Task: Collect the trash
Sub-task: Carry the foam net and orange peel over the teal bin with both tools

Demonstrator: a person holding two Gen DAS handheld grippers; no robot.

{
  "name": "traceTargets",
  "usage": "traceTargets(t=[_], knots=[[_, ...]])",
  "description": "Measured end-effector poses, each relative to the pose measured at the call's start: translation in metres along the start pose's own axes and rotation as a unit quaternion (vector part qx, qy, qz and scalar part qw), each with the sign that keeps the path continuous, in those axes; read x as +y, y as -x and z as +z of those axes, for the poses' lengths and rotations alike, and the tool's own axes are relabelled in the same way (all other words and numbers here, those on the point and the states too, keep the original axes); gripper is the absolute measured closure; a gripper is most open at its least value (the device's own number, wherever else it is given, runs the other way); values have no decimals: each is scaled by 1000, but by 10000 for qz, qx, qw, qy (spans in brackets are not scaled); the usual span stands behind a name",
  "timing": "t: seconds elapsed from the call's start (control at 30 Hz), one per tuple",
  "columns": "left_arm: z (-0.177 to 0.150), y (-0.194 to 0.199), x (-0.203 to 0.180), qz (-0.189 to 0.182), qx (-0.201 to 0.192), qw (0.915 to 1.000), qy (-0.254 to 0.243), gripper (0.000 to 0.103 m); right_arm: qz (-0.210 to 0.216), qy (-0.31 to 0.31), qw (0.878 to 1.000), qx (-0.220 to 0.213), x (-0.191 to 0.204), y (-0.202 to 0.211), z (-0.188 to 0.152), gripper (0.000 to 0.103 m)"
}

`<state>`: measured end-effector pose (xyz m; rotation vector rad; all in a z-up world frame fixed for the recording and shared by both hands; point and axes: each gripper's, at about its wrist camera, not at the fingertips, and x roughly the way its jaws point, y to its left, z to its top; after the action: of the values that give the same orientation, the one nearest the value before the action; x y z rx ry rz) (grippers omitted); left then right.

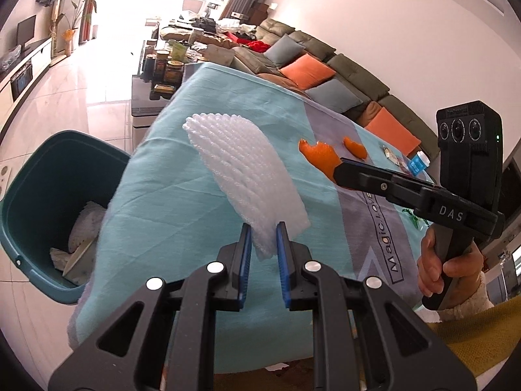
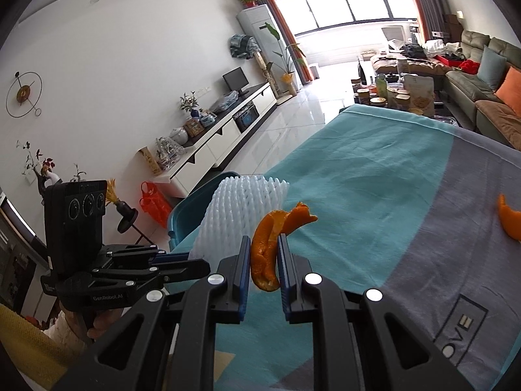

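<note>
We look down along each gripper's fingers, close over the teal tablecloth (image 1: 182, 195) toward the far window (image 2: 345, 3); both views share the cloth and sofa (image 1: 342, 75).

Counted on and around the cloth-covered table (image 1: 182, 195):

Two grippers, left gripper (image 1: 263, 228) and right gripper (image 2: 264, 242). One white foam net sleeve (image 1: 241, 169). Two orange peel pieces, held peel (image 2: 265, 244) and loose peel (image 1: 355, 146) near the right edge. One teal bin (image 1: 39, 176) beside the left edge. One small blue-labelled bottle (image 1: 418, 163) toward the right edge. Three orange cushions and two grey-blue on the sofa (image 1: 355, 68).
</note>
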<state>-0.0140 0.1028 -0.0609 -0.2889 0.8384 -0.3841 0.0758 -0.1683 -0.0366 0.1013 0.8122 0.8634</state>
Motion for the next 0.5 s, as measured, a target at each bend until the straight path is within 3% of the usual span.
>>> traceTargets(t=[0.5], knots=[[1, 22, 19, 266, -197, 9992, 215, 87, 222, 240, 9994, 129, 15, -22, 9, 88]])
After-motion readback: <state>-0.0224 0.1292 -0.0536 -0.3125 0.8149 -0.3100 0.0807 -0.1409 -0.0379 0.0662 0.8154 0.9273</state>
